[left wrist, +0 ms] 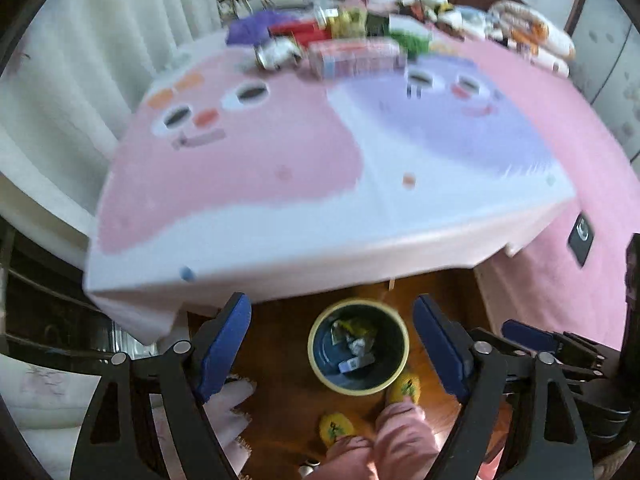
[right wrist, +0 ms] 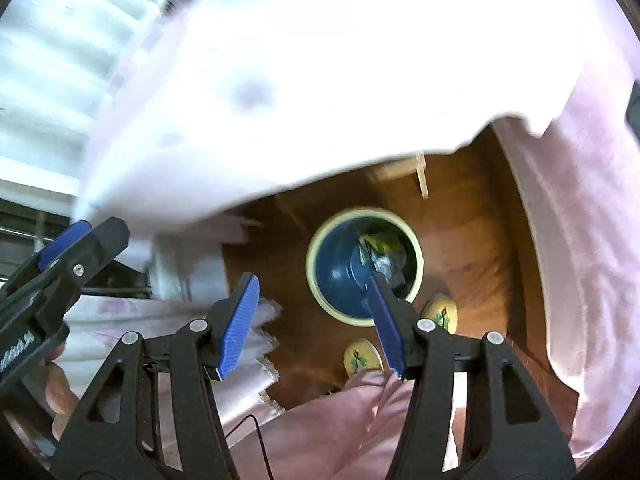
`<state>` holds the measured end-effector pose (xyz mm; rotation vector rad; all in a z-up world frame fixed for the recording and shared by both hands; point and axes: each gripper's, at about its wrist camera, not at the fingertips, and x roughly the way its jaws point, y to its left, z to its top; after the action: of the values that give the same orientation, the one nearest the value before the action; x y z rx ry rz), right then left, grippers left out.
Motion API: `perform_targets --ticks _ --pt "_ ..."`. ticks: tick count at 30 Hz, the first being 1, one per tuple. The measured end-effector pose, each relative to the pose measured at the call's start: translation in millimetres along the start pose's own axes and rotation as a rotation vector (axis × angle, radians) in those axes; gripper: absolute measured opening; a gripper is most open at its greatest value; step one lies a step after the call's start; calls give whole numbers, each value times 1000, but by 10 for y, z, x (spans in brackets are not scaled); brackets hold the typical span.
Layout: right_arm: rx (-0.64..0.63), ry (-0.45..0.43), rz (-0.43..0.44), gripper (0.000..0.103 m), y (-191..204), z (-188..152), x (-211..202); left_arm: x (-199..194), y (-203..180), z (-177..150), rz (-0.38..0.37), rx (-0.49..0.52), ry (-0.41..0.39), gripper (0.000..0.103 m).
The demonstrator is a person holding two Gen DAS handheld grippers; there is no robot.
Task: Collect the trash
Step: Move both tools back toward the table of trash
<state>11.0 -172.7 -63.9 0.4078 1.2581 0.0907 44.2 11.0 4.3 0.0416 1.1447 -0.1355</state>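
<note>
Both claws, left gripper [left wrist: 332,344] and right gripper [right wrist: 312,324], released and empty above bin [left wrist: 359,347]; tablecloth [left wrist: 256,208] edge could snag.

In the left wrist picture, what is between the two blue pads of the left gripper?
Nothing is held between them. Through the open left gripper the left wrist view shows the trash bin on the wooden floor, with wrappers inside.

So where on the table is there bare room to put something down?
The whole near half of the tablecloth, from the front edge up to the cartoon faces, is bare. The far edge is crowded with boxes and cans. On the floor, the bin already holds wrappers.
</note>
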Motion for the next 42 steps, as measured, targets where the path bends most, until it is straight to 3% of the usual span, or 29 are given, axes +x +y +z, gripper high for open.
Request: perform_targets --ticks 7,11,20,27,32,37,42 --pt "-46 -171 3 54 374 274 -874 -696 178 385 -34 -21 -121 78" --pt "-90 -249 -12 55 560 406 -1170 -931 309 580 -33 -27 -185 78" --pt "-182 -326 -27 55 965 700 -1389 -1008 511 1043 -25 -49 -230 78" --pt "-202 -309 -15 55 961 1182 -1247 -588 461 1548 -14 -68 -199 78" --pt "-225 -300 12 55 796 1813 -1048 -54 182 2036 -7 -10 -154 78" --pt "-255 -252 37 55 548 2536 -758 729 -225 2642 54 103 -45 78" --pt "-303 -201 45 55 247 3279 -471 1374 -482 3247 105 168 -7 78"
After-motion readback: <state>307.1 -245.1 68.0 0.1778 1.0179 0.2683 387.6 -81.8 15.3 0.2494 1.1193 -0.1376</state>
